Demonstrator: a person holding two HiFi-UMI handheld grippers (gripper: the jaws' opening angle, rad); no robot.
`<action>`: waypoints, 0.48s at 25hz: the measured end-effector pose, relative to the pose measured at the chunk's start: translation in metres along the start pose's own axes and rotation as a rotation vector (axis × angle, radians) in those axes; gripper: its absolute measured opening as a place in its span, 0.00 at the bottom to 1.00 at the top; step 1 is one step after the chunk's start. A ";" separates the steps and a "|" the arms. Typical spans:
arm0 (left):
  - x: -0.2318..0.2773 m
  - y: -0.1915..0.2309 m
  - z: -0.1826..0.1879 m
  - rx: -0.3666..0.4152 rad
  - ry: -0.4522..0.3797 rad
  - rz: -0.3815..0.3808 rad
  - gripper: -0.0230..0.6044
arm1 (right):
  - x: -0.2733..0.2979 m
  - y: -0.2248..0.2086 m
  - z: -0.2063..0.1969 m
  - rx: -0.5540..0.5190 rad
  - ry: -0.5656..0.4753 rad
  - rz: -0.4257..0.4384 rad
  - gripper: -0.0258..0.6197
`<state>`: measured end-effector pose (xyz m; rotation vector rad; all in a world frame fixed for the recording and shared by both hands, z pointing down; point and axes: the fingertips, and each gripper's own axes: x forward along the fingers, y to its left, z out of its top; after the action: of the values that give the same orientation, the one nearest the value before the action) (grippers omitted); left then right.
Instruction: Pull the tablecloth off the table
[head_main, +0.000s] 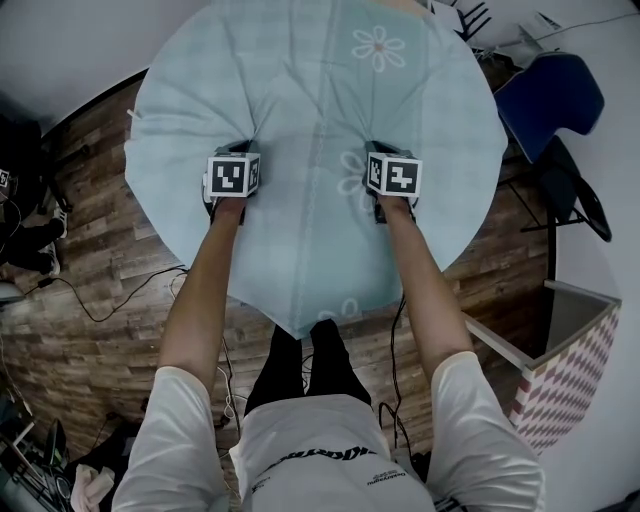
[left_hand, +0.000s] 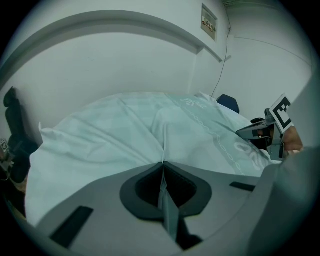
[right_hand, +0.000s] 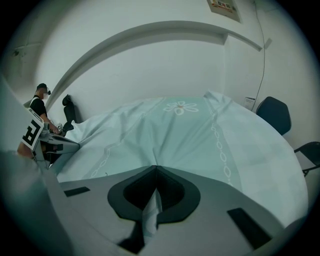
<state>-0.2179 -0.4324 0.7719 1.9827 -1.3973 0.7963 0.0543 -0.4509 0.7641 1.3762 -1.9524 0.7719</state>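
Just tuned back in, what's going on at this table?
A person holds a gripper in each hand. The left gripper and the right gripper are each shut on a pinched fold of the pale green tablecloth. The cloth lies spread out, one corner hanging toward the person, not yet pulled off.

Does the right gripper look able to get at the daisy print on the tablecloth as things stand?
Probably not without letting go. The right gripper has its jaws shut on a pinched fold of the tablecloth. Nothing stands between it and the daisy print farther across, so the path itself looks free.
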 end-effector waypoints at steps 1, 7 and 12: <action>-0.001 -0.004 -0.004 0.002 -0.002 -0.004 0.06 | -0.003 0.001 -0.004 -0.003 0.000 0.000 0.09; -0.025 -0.020 -0.022 -0.014 0.006 0.010 0.06 | -0.024 0.012 -0.029 0.003 0.007 0.024 0.09; -0.038 -0.038 -0.054 0.029 -0.002 0.007 0.06 | -0.044 0.023 -0.058 0.001 0.018 0.044 0.09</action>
<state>-0.1995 -0.3581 0.7742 2.0018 -1.4019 0.8221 0.0531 -0.3744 0.7652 1.3265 -1.9744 0.8025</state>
